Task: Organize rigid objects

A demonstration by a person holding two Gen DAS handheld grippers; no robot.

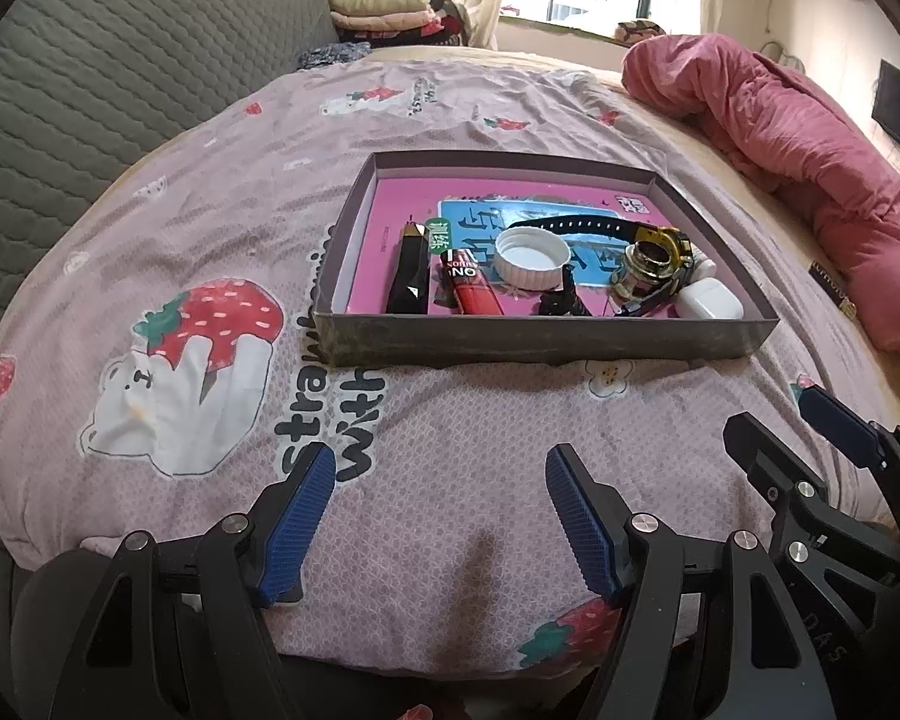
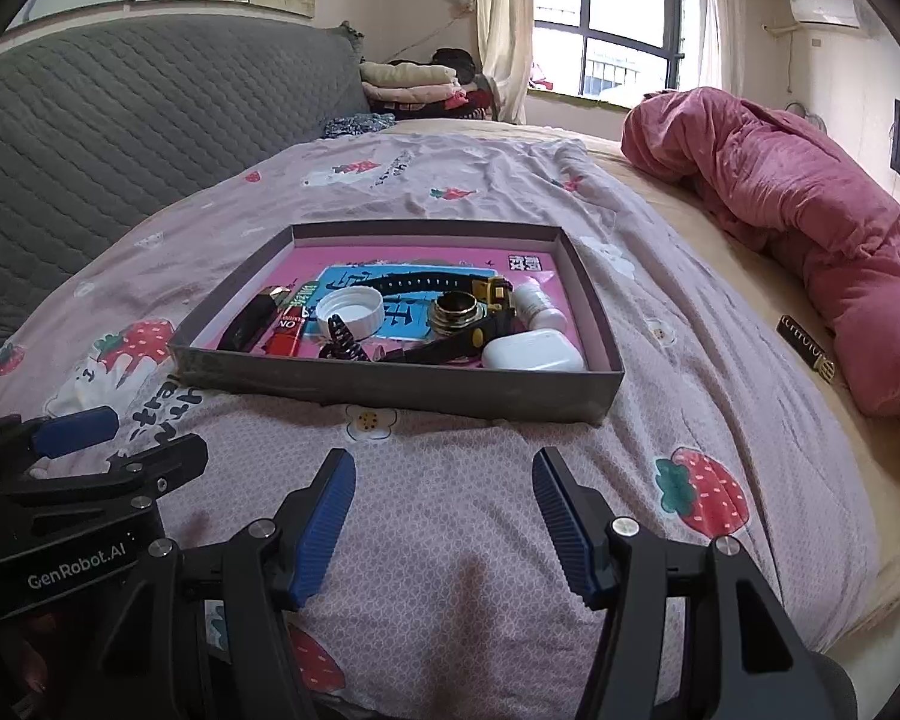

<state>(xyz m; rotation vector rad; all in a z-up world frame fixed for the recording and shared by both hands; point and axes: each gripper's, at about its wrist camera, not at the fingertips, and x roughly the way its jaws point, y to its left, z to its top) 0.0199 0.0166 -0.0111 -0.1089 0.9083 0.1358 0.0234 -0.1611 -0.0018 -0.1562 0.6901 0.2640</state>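
I face a bed [image 2: 510, 540] spread with a pink strawberry-print sheet [image 1: 210, 228]. A grey quilted headboard [image 2: 120, 120] rises on my left, a rumpled red duvet [image 2: 810, 228] lies on my right. Daylight enters a curtained window [image 2: 624, 30]; an air conditioner [image 2: 822, 9] hangs on the wall.

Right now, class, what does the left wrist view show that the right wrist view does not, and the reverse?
Only the left wrist view shows the big bear print on the sheet.

Only the right wrist view shows the air conditioner and the GenRobot.AI label.

Both show the tray, white cap, earbud case, red lighter and pink quilt.
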